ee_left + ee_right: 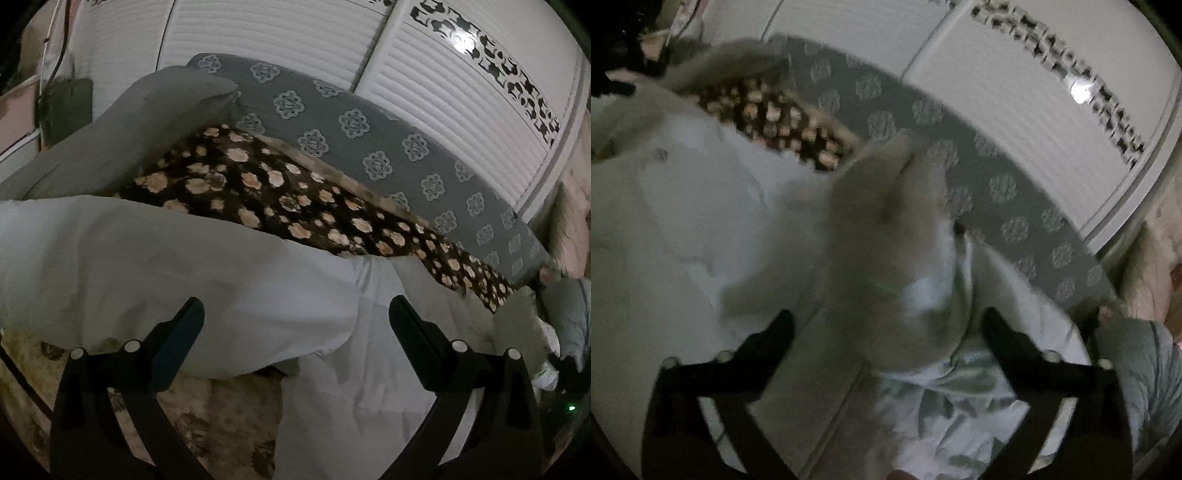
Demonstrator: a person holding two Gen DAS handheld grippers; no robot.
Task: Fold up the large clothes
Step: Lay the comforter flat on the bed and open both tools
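A large white garment lies spread over a dark brown flowered blanket on the bed. My left gripper hovers just above its near part, jaws wide open and nothing pinched. In the right wrist view the same white garment fills the left and middle, blurred. A raised, bunched fold of it stands between the spread fingers of my right gripper. Those jaws are open and the pads do not press on the cloth.
A grey sheet with pale medallions covers the far side of the bed, below white slatted doors. A grey cushion or cloth lies at the left. A grey-blue padded item sits at the right edge.
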